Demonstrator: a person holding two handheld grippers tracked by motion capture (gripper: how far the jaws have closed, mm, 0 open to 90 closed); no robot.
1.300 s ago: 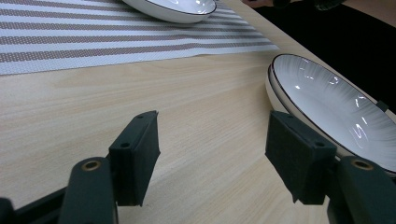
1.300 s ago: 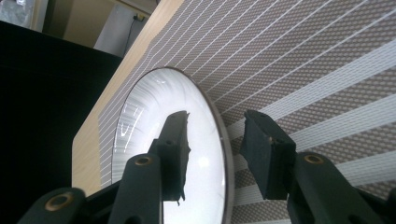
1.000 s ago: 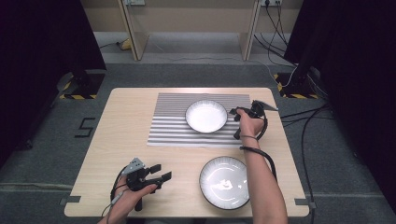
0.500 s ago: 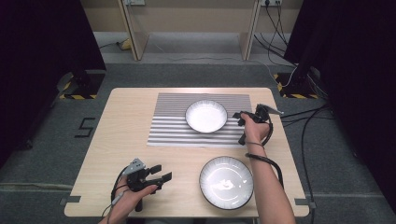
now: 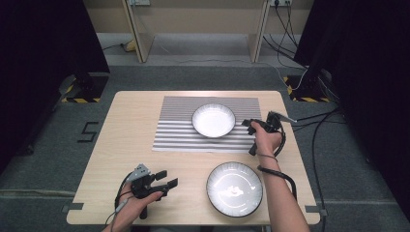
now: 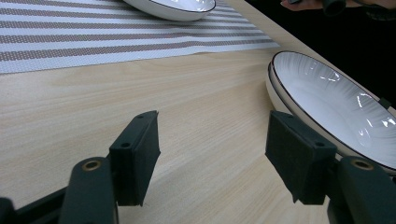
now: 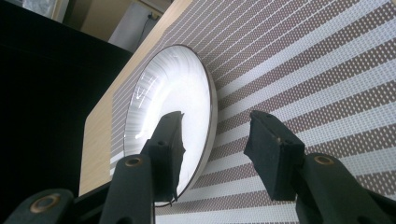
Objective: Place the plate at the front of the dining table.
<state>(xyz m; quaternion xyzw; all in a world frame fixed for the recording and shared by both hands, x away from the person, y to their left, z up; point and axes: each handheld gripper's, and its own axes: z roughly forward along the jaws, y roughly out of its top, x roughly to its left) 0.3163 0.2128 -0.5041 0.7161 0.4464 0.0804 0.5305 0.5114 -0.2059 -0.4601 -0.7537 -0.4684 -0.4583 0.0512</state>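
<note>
Now that the right gripper (image 5: 251, 129) has backed off to the right of the striped mat (image 5: 174, 130), its jaws have just been opening and stand wide with nothing between them. The white bowl (image 5: 213, 120) it was at a second ago sits on the mat's far right part, free of any grip, so the placing looks done. The second bowl (image 5: 234, 188) waits on the bare table (image 5: 125, 121) nearer than the mat. The left gripper (image 5: 164, 179) rests spread and empty, near-left of the mat.
</note>
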